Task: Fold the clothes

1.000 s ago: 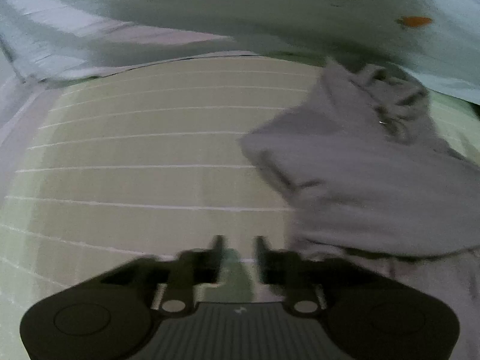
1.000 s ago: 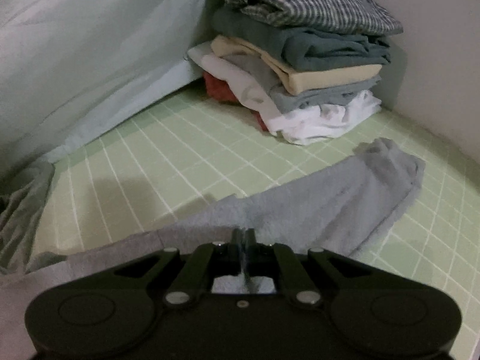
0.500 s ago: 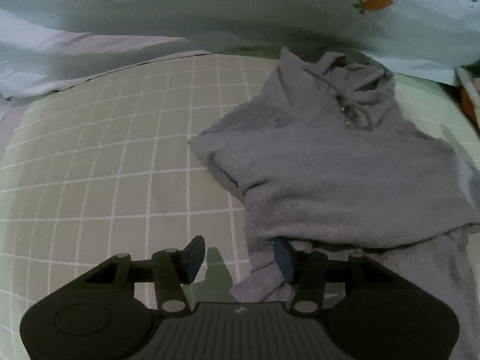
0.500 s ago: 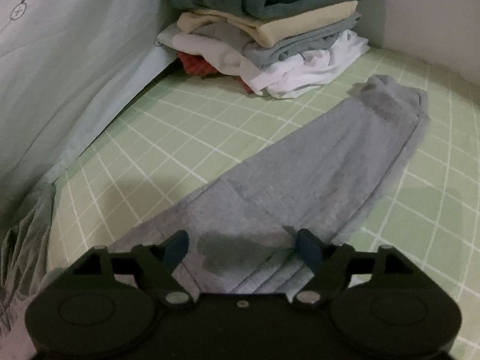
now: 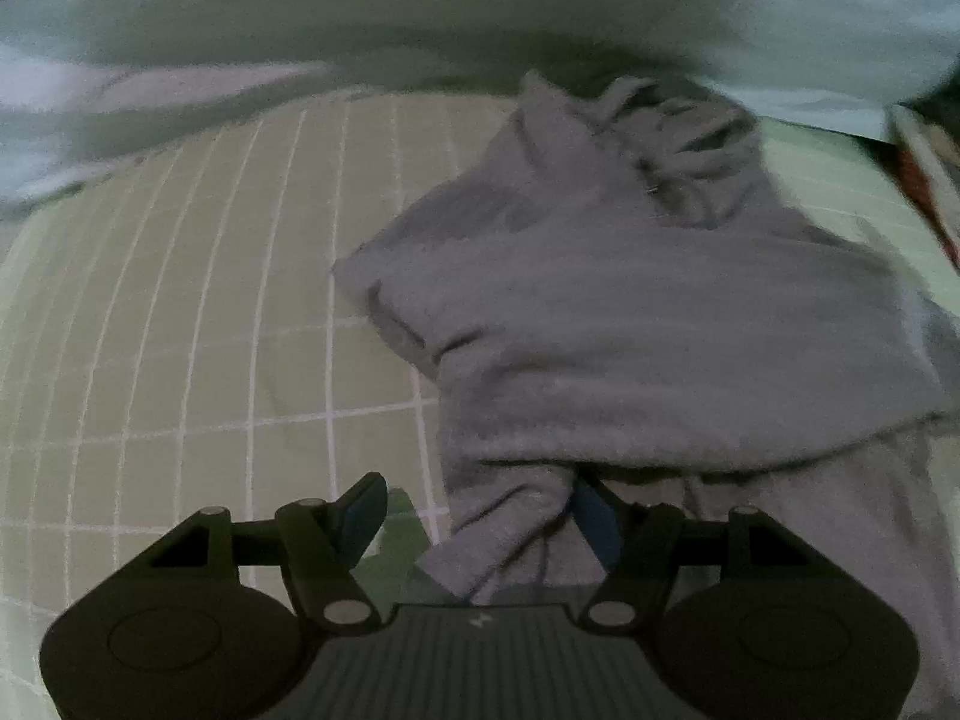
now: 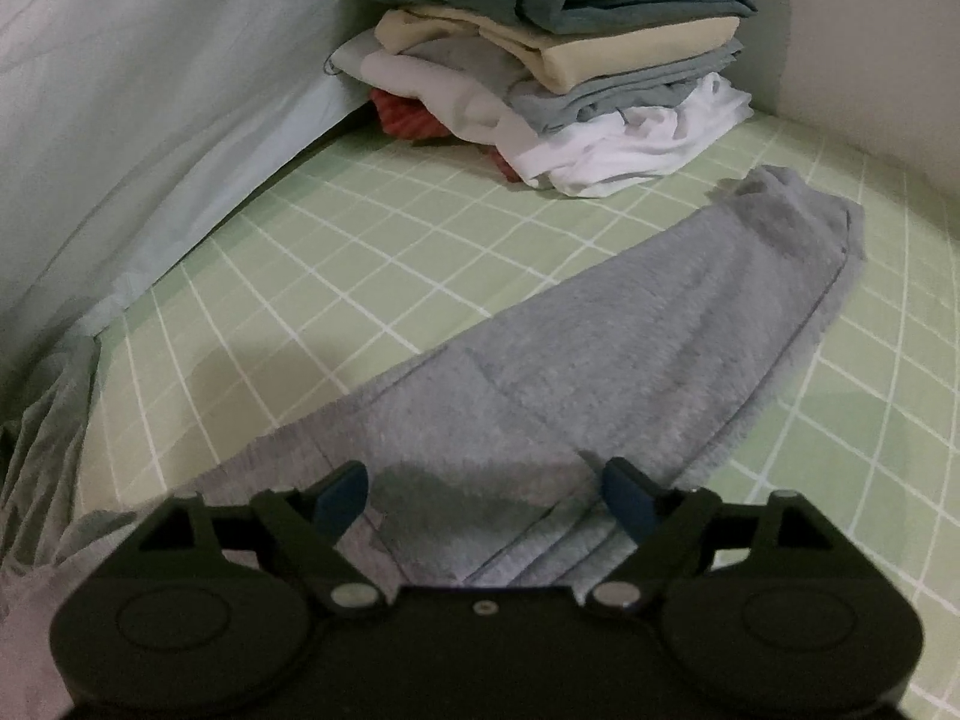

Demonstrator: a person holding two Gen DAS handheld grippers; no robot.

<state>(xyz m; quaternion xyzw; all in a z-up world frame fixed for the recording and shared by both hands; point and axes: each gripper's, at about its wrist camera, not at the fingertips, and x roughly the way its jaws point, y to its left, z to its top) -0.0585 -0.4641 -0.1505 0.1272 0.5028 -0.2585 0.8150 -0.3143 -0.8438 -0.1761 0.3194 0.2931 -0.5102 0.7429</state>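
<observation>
Fingers of the left gripper point(image 5: 477, 513) are spread wide, blue pads facing inward, with a bunched fold of the grey hoodie point(image 5: 630, 312) lying between them but not pinched; fingers of the right gripper point(image 6: 483, 501) are likewise spread wide, straddling the base of the hoodie sleeve point(image 6: 630, 360) without clamping it. The hoodie lies on the green checked sheet point(image 5: 198, 312), its hood and drawstring toward the pale quilt point(image 5: 360, 18) at the far edge, its body folded over itself; the sleeve extends flat and diagonally across the sheet toward the stack of folded clothes point(image 6: 558, 66) in the corner, its cuff near but apart from the stack. No container is in view; the stack rests directly on the sheet against the quilt and wall. The left view is motion-blurred, so the hood detail and the orange print on the quilt are indistinct; the right edge of the hoodie is cut off there, and the top of the stack is cut off in the right view. A darker patch on the sleeve just ahead of the right gripper cannot be told apart as shadow or damp. Compared with half a second earlier, both grippers have opened slightly further, the left one sits a little nearer the fold, and the garment's position is unchanged; one second earlier the right fingers were pressed together.
</observation>
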